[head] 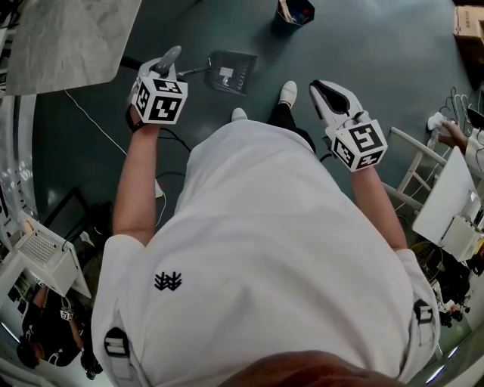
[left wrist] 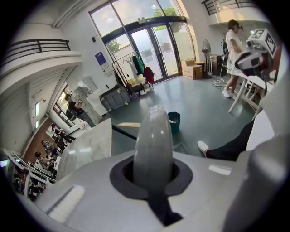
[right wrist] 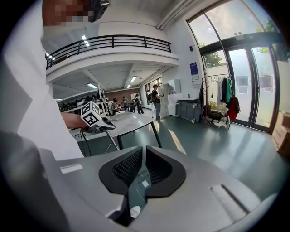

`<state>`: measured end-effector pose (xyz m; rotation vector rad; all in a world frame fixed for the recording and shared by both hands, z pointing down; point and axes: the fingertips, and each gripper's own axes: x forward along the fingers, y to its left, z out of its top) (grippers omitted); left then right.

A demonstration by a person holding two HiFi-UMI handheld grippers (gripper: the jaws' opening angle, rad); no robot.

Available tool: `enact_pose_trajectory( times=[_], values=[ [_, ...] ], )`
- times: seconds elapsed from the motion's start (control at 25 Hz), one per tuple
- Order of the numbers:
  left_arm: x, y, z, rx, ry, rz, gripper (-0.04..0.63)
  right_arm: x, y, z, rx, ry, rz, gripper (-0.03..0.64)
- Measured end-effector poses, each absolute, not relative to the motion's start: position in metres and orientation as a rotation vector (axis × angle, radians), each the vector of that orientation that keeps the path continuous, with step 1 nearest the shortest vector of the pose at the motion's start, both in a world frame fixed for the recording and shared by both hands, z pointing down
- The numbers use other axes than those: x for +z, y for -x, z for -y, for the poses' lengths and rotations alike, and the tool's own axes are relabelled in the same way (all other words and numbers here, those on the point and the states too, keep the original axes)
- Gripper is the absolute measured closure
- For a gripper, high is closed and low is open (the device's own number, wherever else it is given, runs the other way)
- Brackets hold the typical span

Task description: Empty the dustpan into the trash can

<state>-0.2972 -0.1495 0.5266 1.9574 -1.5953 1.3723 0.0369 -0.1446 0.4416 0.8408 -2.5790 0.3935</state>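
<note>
A grey dustpan (head: 231, 72) lies low over the dark floor ahead of my feet, its thin handle (head: 193, 72) running back to my left gripper (head: 171, 59). In the left gripper view the jaws stand together and the dark handle (left wrist: 123, 132) crosses behind them, with the dustpan (left wrist: 180, 147) showing to their right. Whether the pan rests on the floor I cannot tell. The dark teal trash can (head: 295, 11) (left wrist: 174, 121) stands further ahead. My right gripper (head: 327, 92) (right wrist: 141, 165) hovers at the right, shut, with nothing between its ribbed pads.
A marble-topped table (head: 68, 34) (left wrist: 88, 147) is at the left, and cables (head: 94, 121) trail over the floor beside it. A white chair (head: 412, 170) and desk (head: 446, 196) stand at the right. Another person (left wrist: 233, 54) stands far off by the glass doors.
</note>
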Motion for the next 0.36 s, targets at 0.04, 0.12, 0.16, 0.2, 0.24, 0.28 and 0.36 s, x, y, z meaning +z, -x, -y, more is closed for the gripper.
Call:
enact_pose_trajectory(
  times=[0.04,0.12,0.16,0.2,0.24,0.28,0.36],
  values=[
    [0.528,0.297,0.146,1.368,-1.956,1.595,0.535,0.442,-0.036,0.143,0.391,-0.840,2.578,0.591],
    [0.531,0.297,0.141,1.359,-1.953,1.595,0.535,0.443,-0.035,0.141,0.388,-0.837,2.577,0.591],
    [0.531,0.297,0.139,1.355,-1.953,1.594,0.535,0.443,-0.034,0.140,0.385,-0.836,2.576,0.591],
    [0.532,0.297,0.137,1.351,-1.953,1.593,0.535,0.443,-0.034,0.139,0.383,-0.835,2.575,0.591],
    [0.532,0.297,0.135,1.349,-1.952,1.591,0.535,0.443,-0.033,0.138,0.380,-0.833,2.574,0.591],
    [0.533,0.297,0.134,1.346,-1.951,1.589,0.535,0.443,-0.032,0.137,0.378,-0.832,2.573,0.591],
    [0.535,0.298,0.130,1.343,-1.947,1.585,0.535,0.443,-0.030,0.136,0.374,-0.829,2.573,0.591]
  ],
)
